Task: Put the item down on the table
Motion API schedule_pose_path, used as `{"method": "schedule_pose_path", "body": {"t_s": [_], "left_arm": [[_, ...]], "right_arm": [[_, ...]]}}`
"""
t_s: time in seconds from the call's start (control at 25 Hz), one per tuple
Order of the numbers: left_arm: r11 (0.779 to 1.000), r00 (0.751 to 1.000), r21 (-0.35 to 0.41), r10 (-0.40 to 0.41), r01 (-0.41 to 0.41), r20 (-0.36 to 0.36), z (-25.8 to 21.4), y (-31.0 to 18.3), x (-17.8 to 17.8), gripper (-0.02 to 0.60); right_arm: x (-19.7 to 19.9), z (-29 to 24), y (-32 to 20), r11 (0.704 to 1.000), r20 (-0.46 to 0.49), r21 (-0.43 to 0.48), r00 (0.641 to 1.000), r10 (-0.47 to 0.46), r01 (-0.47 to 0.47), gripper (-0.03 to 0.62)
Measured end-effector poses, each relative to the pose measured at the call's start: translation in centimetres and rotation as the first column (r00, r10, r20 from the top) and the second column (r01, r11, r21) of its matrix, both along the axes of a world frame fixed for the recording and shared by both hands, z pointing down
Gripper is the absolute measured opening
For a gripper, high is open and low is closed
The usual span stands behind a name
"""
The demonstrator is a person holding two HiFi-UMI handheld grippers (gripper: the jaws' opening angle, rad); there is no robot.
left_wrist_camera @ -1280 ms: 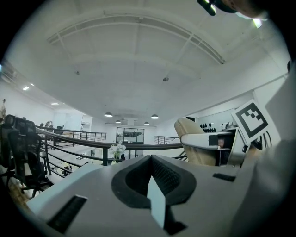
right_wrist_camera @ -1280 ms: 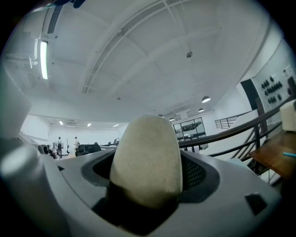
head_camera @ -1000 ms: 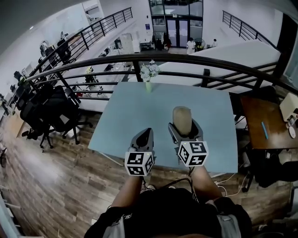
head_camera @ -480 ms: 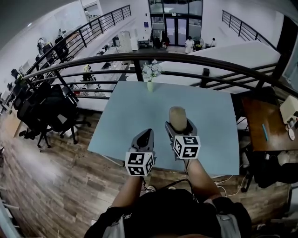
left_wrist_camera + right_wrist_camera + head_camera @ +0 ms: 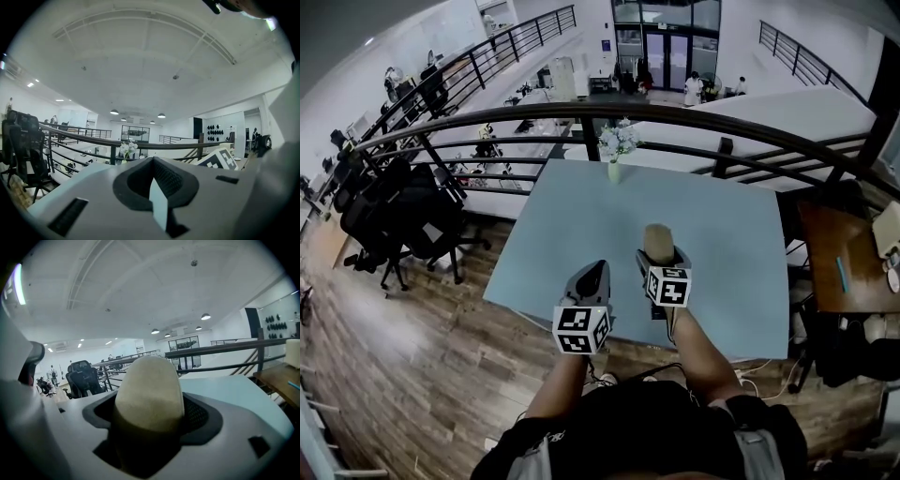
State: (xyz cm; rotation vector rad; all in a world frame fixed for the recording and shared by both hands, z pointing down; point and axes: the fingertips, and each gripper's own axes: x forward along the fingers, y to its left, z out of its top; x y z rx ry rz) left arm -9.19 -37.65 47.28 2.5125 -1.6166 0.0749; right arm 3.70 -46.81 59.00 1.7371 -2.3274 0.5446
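— Pale bench [image 5: 572, 244] is carrying a vase [image 5: 615, 171]; where is the item [image 5: 655, 238] sitting?
— This side of the vase, the right claw [image 5: 660, 255] is gripping it. Left claw [image 5: 594, 272] is hanging pinched together, holding nothing.

Table [image 5: 548, 253]: bare top stretching wide both sides; item [image 5: 657, 240] occupying near centre; flower vase [image 5: 615, 171] standing at far edge, railing [image 5: 581, 110] running behind.

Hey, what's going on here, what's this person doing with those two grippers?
A person holds a gripper in each hand over a light blue table. The right gripper is clamped on a rounded beige item, low over the tabletop; contact can't be judged. The left gripper is shut and empty beside it.
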Motion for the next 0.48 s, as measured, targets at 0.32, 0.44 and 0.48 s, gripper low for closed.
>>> {"method": "schedule_pose_path", "body": {"t_s": [0.32,0.44,0.48], "left_arm": [[1.000,1.000,-0.002,-0.024,0.024,0.005,-0.2,-0.9,-1.3,0.011],[1.000,1.000,-0.006,-0.029,0.029,0.007,-0.1,-1.0,-1.4,0.011],[1.000,1.000,-0.007,-0.030,0.030,0.009,0.0,-1.1,-1.5,0.011]], "right_arm": [[-0.4,7.3,-0.8,0.988,-0.057,-0.152,0.998,-0.018,0.009,0.402],[0.1,10.1,-0.5,0.978,-0.079,-0.207,0.997,-0.011,-0.006,0.402],[0.3,10.9,-0.4,0.974,-0.086,-0.225,0.996,-0.007,-0.012,0.402]]}}
